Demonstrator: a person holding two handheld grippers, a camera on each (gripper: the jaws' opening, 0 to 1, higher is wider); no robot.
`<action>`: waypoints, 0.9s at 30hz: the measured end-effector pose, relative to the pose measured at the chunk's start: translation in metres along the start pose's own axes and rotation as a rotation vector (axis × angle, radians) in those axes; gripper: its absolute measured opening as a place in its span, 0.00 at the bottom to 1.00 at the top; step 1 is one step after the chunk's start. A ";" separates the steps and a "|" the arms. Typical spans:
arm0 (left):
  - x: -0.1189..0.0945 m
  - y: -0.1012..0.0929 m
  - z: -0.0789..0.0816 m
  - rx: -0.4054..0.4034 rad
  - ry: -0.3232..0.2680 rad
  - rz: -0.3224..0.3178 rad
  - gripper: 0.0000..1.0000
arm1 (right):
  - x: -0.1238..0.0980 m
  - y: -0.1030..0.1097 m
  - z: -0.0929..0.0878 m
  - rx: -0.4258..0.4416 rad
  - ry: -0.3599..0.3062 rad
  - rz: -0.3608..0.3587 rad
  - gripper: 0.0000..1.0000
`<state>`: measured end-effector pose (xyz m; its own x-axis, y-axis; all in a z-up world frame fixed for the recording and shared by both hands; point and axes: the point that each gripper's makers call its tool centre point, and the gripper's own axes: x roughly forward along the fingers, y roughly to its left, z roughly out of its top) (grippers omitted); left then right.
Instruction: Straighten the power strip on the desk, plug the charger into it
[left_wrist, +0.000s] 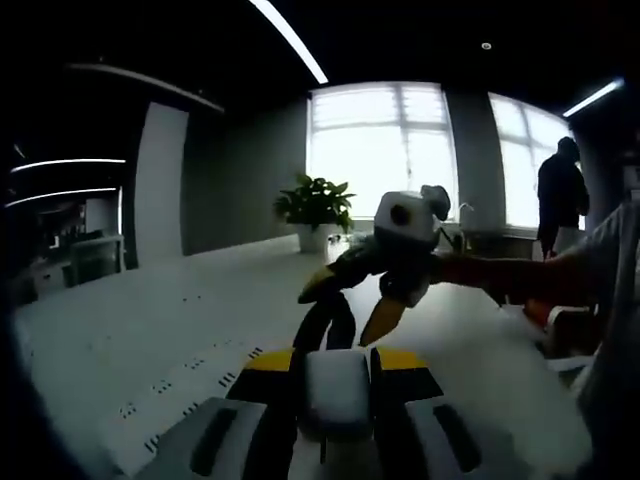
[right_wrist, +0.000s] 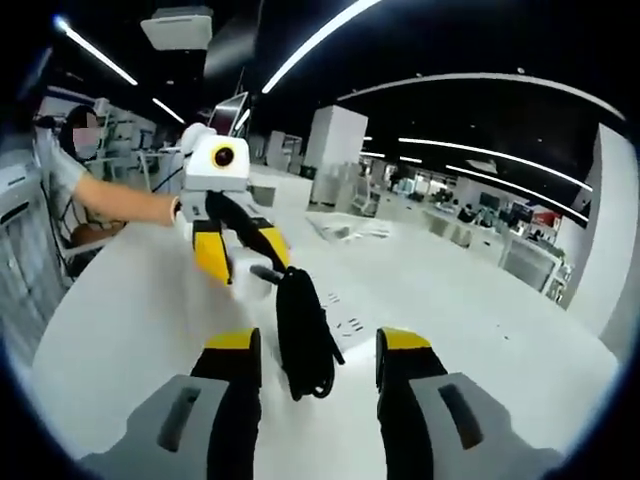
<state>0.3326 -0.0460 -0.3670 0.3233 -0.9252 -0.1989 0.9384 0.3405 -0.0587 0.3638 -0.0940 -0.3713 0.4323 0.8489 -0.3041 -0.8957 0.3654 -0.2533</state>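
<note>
My left gripper (left_wrist: 335, 362) is shut on a white charger (left_wrist: 336, 392), held above the white desk (left_wrist: 120, 330). The charger's black cable (left_wrist: 326, 322) hangs from it in a bundle. My right gripper (left_wrist: 352, 300) comes in from the right with its fingers spread on either side of that cable. In the right gripper view, the cable bundle (right_wrist: 303, 340) dangles between my open right gripper (right_wrist: 318, 345) jaws, below the left gripper (right_wrist: 245, 265) and its charger (right_wrist: 246, 278). The white power strip (right_wrist: 350, 325) lies on the desk just past the cable, and its socket slots (left_wrist: 190, 365) also show at lower left.
A potted plant (left_wrist: 315, 205) stands at the desk's far end by bright windows, and a person (left_wrist: 560, 190) stands at the right. A sleeve and forearm (right_wrist: 120, 205) reach in from the left. Papers (right_wrist: 345, 228) lie further along the desk.
</note>
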 end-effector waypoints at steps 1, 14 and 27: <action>0.000 0.000 0.000 0.000 0.000 0.000 0.26 | 0.001 0.001 -0.001 -0.002 0.003 0.004 0.41; 0.002 0.003 0.000 0.005 0.003 0.001 0.26 | 0.005 -0.002 -0.003 0.006 0.005 -0.007 0.15; 0.001 0.003 -0.003 -0.013 -0.003 -0.009 0.27 | 0.001 0.002 0.003 -0.011 -0.001 -0.042 0.10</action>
<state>0.3355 -0.0451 -0.3703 0.3156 -0.9286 -0.1950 0.9395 0.3346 -0.0730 0.3622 -0.0910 -0.3698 0.4692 0.8333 -0.2924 -0.8757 0.3965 -0.2755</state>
